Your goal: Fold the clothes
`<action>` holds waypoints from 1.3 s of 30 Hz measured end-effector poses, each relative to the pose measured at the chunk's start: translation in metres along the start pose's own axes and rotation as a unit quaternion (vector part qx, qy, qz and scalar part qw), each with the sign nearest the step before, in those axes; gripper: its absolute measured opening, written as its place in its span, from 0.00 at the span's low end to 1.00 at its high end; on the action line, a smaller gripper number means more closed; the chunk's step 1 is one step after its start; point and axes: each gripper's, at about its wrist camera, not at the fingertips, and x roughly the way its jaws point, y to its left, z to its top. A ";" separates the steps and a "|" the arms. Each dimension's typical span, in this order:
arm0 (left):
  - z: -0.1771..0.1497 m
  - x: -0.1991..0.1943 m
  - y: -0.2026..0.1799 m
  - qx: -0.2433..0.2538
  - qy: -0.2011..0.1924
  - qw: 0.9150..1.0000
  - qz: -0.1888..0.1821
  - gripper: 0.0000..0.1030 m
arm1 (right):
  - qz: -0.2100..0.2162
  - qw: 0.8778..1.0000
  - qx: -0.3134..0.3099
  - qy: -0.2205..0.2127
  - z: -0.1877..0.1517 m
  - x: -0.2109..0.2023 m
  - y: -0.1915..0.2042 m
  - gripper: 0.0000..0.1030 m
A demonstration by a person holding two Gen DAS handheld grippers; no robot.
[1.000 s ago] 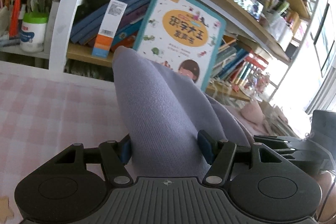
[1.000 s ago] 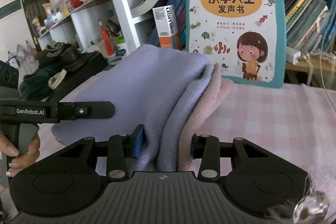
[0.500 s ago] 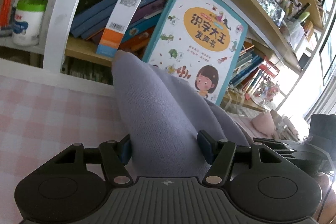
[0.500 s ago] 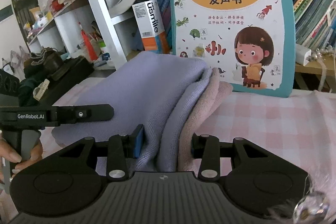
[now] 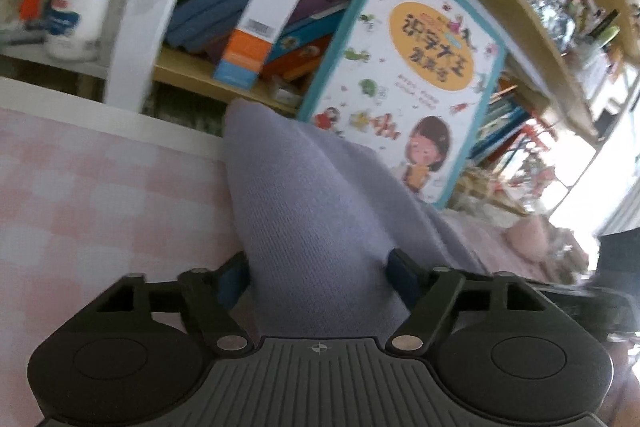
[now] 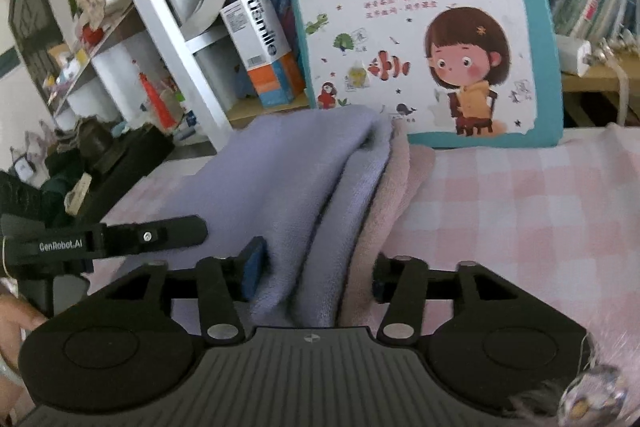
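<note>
A folded lavender garment (image 5: 312,195) lies stacked on a pink one (image 6: 392,187) on the pink-checked tablecloth (image 6: 520,195). In the left wrist view, my left gripper (image 5: 318,271) straddles the stack's left end. Its jaws are opening and its pads are easing off the cloth still between them. My right gripper (image 6: 316,271) straddles the right end, with lavender and pink layers between its jaws. These jaws are opening too and stand slack beside the fabric. The left gripper's finger (image 6: 104,243) shows at the left of the right wrist view, with a hand below it.
A large children's book (image 6: 420,19) leans against the bookshelf just behind the stack. An orange and white box (image 6: 264,47), stacked books (image 5: 248,11) and a green-lidded tub (image 5: 80,15) fill the shelves. Dark items (image 6: 92,155) sit at the table's left end.
Both grippers carried the stack forward toward the book and lowered it. Both pairs of jaws have since widened around the cloth.
</note>
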 end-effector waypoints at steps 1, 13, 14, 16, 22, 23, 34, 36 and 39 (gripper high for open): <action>-0.001 -0.006 -0.003 0.011 -0.010 1.000 0.010 0.81 | -0.010 1.000 -0.002 -0.007 -0.001 -0.004 0.002 0.70; -0.027 -0.075 -0.061 0.087 -0.091 0.986 0.105 0.92 | -0.095 0.990 -0.064 -0.086 -0.031 -0.073 0.044 0.84; -0.031 -0.077 -0.066 0.092 -0.087 0.986 0.109 0.92 | -0.100 0.989 -0.067 -0.089 -0.035 -0.077 0.047 0.85; -0.039 -0.082 -0.077 0.106 -0.082 0.984 0.115 0.92 | -0.112 0.987 -0.074 -0.092 -0.043 -0.085 0.052 0.87; -0.069 -0.096 -0.108 0.150 -0.107 0.971 0.150 0.95 | -0.153 0.980 -0.089 -0.093 -0.067 -0.097 0.064 0.91; -0.073 -0.098 -0.111 0.148 -0.109 0.971 0.152 0.95 | -0.158 0.979 -0.091 -0.091 -0.070 -0.098 0.066 0.91; -0.096 -0.106 -0.119 0.130 -0.107 0.970 0.174 0.96 | -0.192 0.972 -0.092 -0.099 -0.098 -0.107 0.078 0.97; -0.098 -0.106 -0.118 0.130 -0.108 0.968 0.183 0.96 | -0.203 0.969 -0.094 -0.105 -0.102 -0.107 0.079 1.00; -0.100 -0.105 -0.116 0.130 -0.111 0.967 0.190 0.96 | -0.206 0.968 -0.093 -0.111 -0.102 -0.109 0.079 1.00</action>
